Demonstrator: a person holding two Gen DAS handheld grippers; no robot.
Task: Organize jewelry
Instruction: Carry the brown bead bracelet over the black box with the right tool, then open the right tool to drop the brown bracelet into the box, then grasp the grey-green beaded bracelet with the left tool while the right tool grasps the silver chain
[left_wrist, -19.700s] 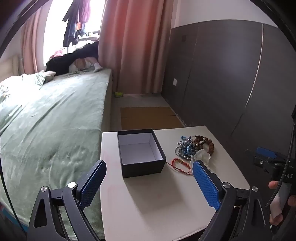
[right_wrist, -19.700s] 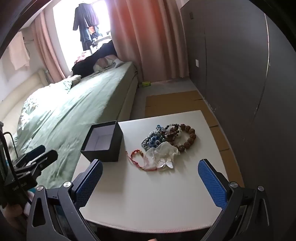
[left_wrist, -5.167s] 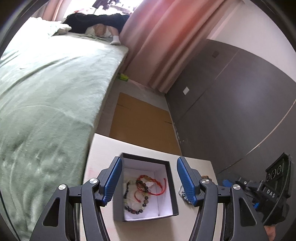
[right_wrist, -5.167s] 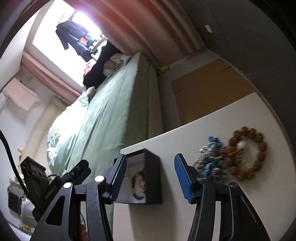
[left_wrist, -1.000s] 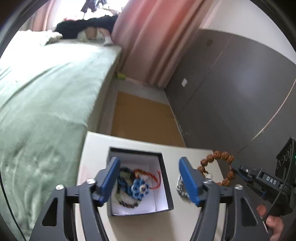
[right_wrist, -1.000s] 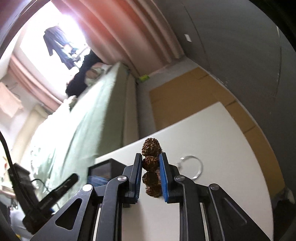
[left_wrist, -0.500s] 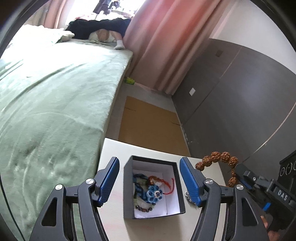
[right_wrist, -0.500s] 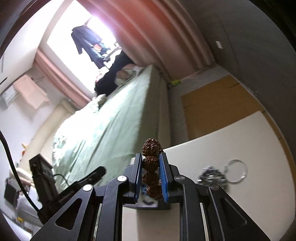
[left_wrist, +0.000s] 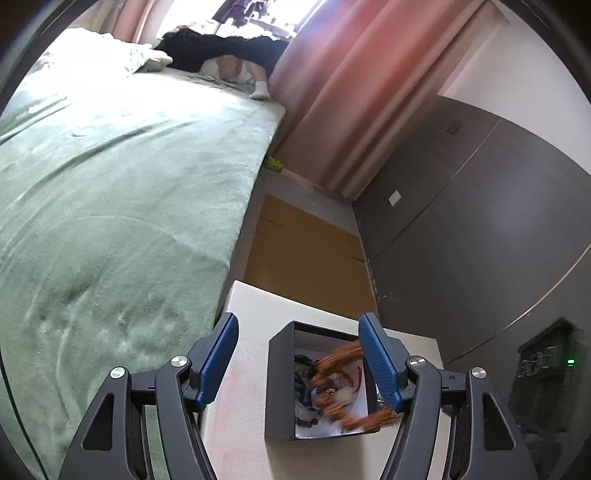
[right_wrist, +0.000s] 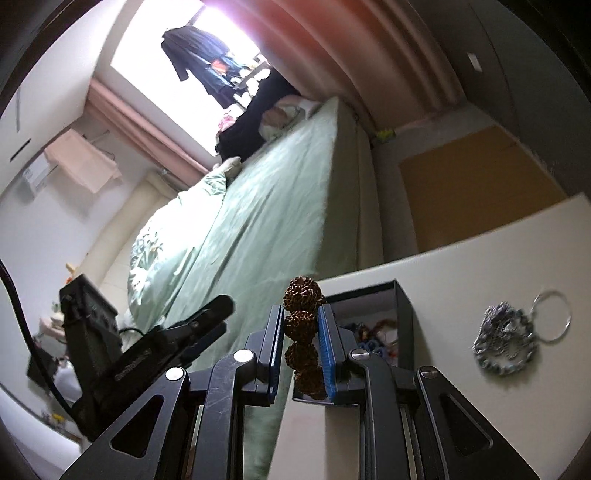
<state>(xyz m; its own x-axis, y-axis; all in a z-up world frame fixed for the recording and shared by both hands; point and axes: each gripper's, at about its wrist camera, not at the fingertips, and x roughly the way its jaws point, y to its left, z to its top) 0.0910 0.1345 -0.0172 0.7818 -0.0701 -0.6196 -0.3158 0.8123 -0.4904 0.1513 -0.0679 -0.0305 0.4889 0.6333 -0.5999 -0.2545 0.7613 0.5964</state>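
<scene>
A black open box (left_wrist: 279, 384) with a white inside stands on the white table (left_wrist: 255, 314); it holds red cord and blue bead jewelry. My left gripper (left_wrist: 297, 363) is open and hovers just above the box. My right gripper (right_wrist: 302, 328) is shut on a brown rough-bead bracelet (right_wrist: 303, 321), held at the box (right_wrist: 404, 325). The bracelet shows blurred over the box's inside in the left wrist view (left_wrist: 338, 380). A silver ornate keyring piece (right_wrist: 506, 341) lies on the table right of the box.
A green bed (left_wrist: 110, 192) runs along the table's left side. Dark grey wall panels (left_wrist: 480, 221) stand to the right. Cardboard (left_wrist: 303, 251) lies on the floor beyond the table. Pink curtains (left_wrist: 351, 85) hang at the back.
My right gripper has carried the brown bracelet leftward from beside the box to over its opening. The left gripper has stayed open above the box, shifting slightly.
</scene>
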